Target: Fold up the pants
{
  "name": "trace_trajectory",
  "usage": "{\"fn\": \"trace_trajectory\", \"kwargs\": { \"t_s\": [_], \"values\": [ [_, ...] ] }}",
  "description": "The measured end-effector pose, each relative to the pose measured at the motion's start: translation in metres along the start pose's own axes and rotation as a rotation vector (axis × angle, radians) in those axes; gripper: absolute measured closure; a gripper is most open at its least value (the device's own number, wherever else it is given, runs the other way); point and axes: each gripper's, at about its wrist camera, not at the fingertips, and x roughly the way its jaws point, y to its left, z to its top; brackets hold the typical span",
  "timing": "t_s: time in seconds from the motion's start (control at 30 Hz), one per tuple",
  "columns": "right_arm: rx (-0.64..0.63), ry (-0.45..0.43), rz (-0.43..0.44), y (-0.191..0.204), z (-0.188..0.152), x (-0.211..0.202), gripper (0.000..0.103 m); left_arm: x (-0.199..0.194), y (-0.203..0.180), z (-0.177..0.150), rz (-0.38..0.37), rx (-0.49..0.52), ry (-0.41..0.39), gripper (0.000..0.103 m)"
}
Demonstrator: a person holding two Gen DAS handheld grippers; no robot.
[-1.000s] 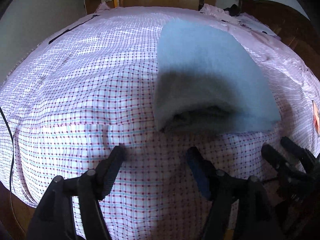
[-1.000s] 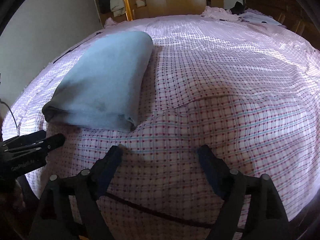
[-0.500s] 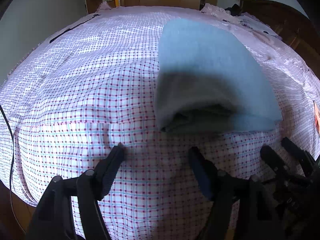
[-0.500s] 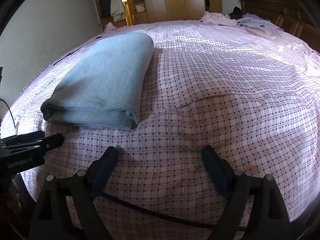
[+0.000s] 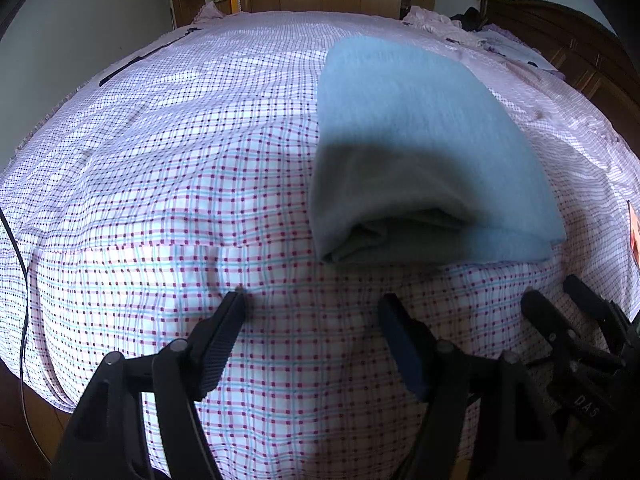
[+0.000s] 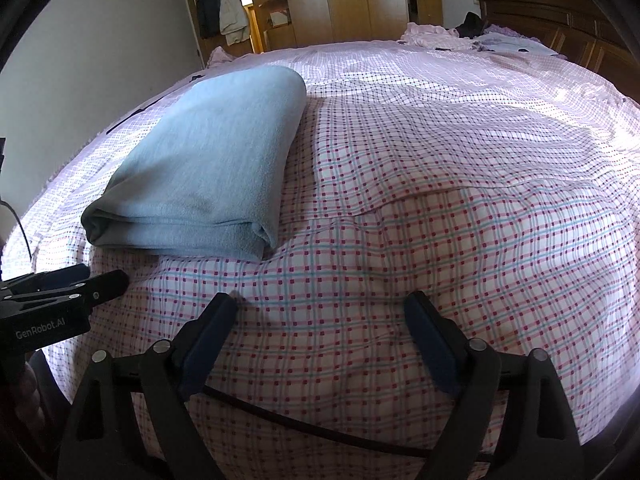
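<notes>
Folded pants, both claws released

Light-blue soft fabric pants (image 6: pixel 208 164) lie as a compact bundle on the checked pink bedsheet (image 6: pixel 460 220); left gripper (image 5: pixel 312 316) and right gripper (image 6: pixel 320 312) hover nearby, spread and empty (folding apparently complete).

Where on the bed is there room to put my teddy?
Left of the folded light-blue pants, the checked pink bedsheet is bare. Their other side is bare too. The far corner by the dark wooden headboard is crowded with crumpled clothes.
</notes>
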Motion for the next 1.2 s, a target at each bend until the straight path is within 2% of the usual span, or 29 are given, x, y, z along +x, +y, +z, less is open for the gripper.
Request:
{"fn": "trace_trajectory", "kwargs": {
  "t_s": [1.2],
  "values": [
    [0.0,-0.001,0.002,-0.0007,0.0004,0.0008,0.019,-0.0007,0.0041,-0.003,-0.003,-0.002,-0.001,0.029]
  ]
}}
